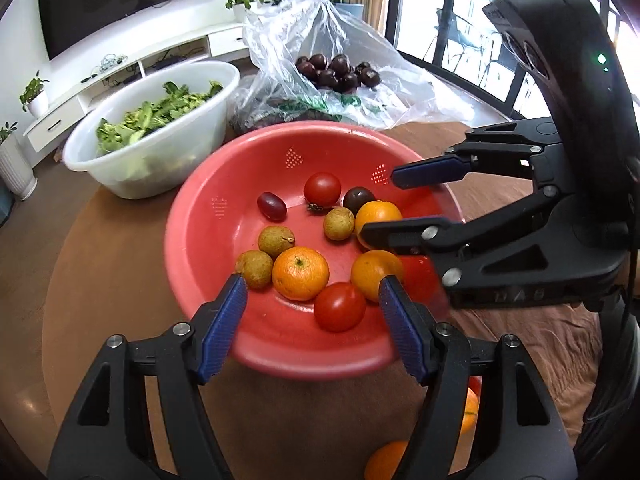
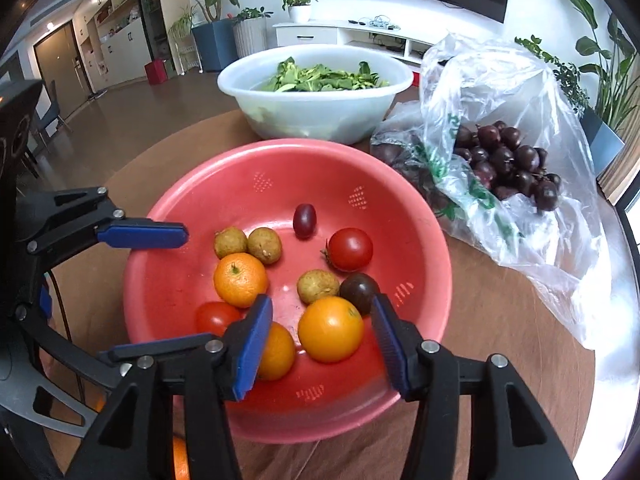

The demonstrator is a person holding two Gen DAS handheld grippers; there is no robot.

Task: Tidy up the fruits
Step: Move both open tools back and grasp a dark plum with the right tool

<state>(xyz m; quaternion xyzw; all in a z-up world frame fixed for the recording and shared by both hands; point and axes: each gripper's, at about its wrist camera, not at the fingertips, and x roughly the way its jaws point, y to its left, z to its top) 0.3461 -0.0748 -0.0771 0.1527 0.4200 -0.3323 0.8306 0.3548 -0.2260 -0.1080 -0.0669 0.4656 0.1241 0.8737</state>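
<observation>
Both claws, left claw (image 1: 312, 294) and right claw (image 2: 322, 320), gape wide, empty, over the red bowl (image 2: 192, 216).

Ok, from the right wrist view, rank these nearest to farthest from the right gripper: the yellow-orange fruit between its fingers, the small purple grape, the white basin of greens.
1. Yellow-orange round fruit: between the open fingers of the right gripper, in the red plastic colander.
2. Small purple oval grape: toward the colander's far side.
3. White plastic basin of leafy greens: behind the colander, farthest.

L gripper (image 1: 312, 296), R gripper (image 2: 320, 320) both spread wide.
</observation>
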